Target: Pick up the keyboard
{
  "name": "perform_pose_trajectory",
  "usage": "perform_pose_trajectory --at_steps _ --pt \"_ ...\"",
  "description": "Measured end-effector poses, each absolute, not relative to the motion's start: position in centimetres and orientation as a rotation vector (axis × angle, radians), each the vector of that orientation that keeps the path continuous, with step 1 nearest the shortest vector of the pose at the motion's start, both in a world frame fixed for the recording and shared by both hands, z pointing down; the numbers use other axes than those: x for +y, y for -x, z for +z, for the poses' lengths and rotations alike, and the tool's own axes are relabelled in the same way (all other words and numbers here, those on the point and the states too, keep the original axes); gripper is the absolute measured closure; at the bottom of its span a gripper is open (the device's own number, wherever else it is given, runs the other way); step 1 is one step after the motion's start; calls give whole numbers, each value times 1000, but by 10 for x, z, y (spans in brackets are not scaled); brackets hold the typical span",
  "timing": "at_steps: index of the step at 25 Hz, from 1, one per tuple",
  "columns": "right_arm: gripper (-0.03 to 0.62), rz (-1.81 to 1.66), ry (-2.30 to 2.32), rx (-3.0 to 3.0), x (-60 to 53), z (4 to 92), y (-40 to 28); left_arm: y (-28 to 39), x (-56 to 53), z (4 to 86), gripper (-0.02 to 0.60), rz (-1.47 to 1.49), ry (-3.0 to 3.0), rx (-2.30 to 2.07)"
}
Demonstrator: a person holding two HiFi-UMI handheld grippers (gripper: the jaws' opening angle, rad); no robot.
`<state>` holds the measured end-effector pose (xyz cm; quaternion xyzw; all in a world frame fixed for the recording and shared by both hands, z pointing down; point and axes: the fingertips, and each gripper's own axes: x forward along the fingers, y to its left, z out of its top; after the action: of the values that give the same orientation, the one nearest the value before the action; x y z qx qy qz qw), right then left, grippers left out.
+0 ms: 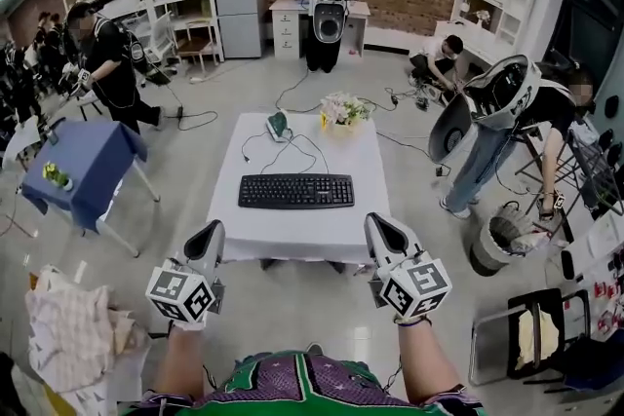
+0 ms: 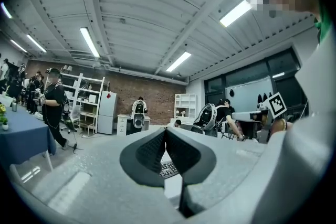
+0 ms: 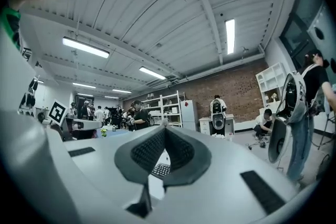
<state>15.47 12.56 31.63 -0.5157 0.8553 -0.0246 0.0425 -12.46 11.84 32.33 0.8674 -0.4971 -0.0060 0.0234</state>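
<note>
- None of the pickup had been done: the keyboard [image 1: 296, 191] lay flat and untouched in the middle of the white tabletop [image 1: 292, 231].
- The left tool [image 1: 209, 237] had its jaws pressed together with nothing between them. It hung by the tabletop's near edge, at about 7 o'clock from the keyboard and clear of it.
- The right tool [image 1: 383, 231] was likewise pressed together and empty. It sat at about 5 o'clock from the keyboard, by the tabletop's near right corner, also clear of it.
- Both tools pointed level toward 12 o'clock, and each tool's own view showed a strip of the keyboard just past the closed tips.
- What remained, as I judged it, was everything: spreading the jaws, reaching the keyboard's two ends, closing on them and lifting.
</note>
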Motion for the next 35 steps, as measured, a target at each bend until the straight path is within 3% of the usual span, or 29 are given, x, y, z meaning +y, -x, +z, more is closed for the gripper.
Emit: perform_pose_trajectory --at_steps 17,35 --pt "591 -239 1537 2641 46 351 -172 107 52 340 563 97 -2638 -1580" --pt "591 -240 1770 2608 -109 350 -140 151 -134 350 563 71 -2707 -1457"
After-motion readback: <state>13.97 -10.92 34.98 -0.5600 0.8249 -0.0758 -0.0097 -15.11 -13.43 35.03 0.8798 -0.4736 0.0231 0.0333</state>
